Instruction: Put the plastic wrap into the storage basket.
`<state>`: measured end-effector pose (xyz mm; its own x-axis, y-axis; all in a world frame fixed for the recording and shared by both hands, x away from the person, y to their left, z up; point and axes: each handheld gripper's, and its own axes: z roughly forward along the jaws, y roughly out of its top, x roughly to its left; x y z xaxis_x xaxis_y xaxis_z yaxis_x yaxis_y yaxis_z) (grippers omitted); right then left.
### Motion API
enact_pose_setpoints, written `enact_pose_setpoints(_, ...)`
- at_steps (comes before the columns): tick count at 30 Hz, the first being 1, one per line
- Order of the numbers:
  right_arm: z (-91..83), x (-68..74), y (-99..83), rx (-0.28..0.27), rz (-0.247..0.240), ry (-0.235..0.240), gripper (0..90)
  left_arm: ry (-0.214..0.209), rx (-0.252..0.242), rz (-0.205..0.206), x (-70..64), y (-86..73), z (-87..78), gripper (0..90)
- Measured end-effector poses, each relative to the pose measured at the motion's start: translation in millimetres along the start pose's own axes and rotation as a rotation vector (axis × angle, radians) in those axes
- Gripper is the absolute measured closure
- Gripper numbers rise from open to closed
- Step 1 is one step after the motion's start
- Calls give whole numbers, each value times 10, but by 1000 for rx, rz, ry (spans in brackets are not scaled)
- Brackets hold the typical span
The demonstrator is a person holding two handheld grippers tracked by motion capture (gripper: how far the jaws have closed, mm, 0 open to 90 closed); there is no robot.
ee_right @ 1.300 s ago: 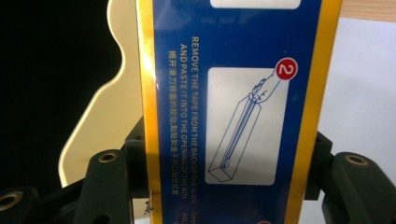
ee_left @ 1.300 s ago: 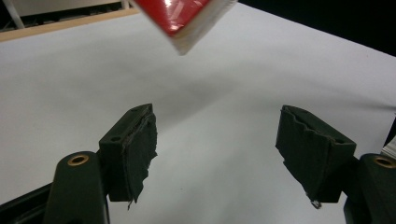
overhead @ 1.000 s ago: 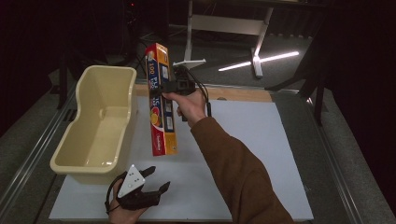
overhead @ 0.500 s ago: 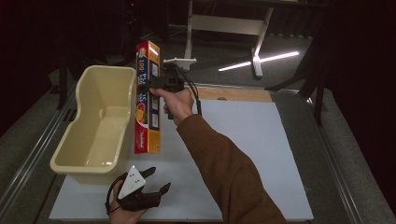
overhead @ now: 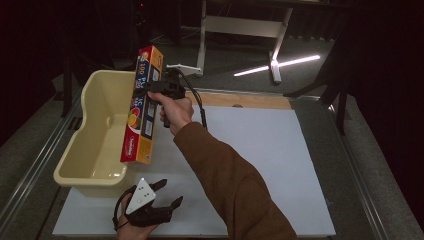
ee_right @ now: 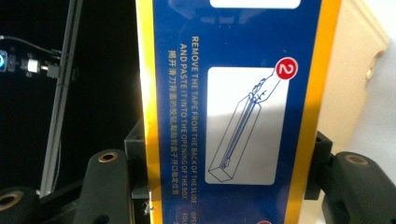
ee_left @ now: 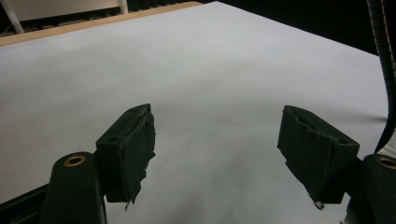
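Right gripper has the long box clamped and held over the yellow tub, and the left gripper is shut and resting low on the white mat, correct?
One slip: the left gripper is open, not shut. The left gripper view shows its jaws wide apart over the white mat. The rest holds: the right gripper clamps the long box over the yellow tub.

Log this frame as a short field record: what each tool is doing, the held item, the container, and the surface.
right tool: shut on the long box, held in the air
long box: blue and yellow, near upright, lower end over the tub's right rim
tub: cream plastic, nothing visible inside
left tool: open, low over the white mat
white mat: covers the tabletop
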<state>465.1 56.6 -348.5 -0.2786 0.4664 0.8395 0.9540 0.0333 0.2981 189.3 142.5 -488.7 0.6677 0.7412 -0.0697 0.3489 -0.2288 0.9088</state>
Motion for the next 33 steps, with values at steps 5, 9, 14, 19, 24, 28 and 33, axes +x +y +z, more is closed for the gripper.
enact_pose_setpoints(5, 46, 34, -24, -12, 39, 37, 398, -2, 1, 3, -1, 2, 6, 273)
enact_pose_setpoints(9, 71, 52, -25, -21, 64, 46, 397, -2, 0, 2, -1, 4, 6, 272)
enact_pose_setpoints(14, 117, 84, -18, -38, 82, 36, 397, -2, 1, 0, 0, 3, 10, 272)
enact_pose_setpoints(19, 212, 146, -72, -41, 100, 48, 396, -3, -1, 0, 0, 5, 5, 272)
enact_pose_setpoints(24, 318, 175, -132, -28, 85, 31, 395, 6, -19, -17, 5, -15, -62, 273)
enact_pose_setpoints(28, 394, 167, -154, -20, 99, 43, 395, 7, -22, -19, 10, -13, -78, 273)
enact_pose_setpoints(33, 518, 191, -181, -14, 112, 54, 395, 0, -12, -9, 0, -12, -61, 273)
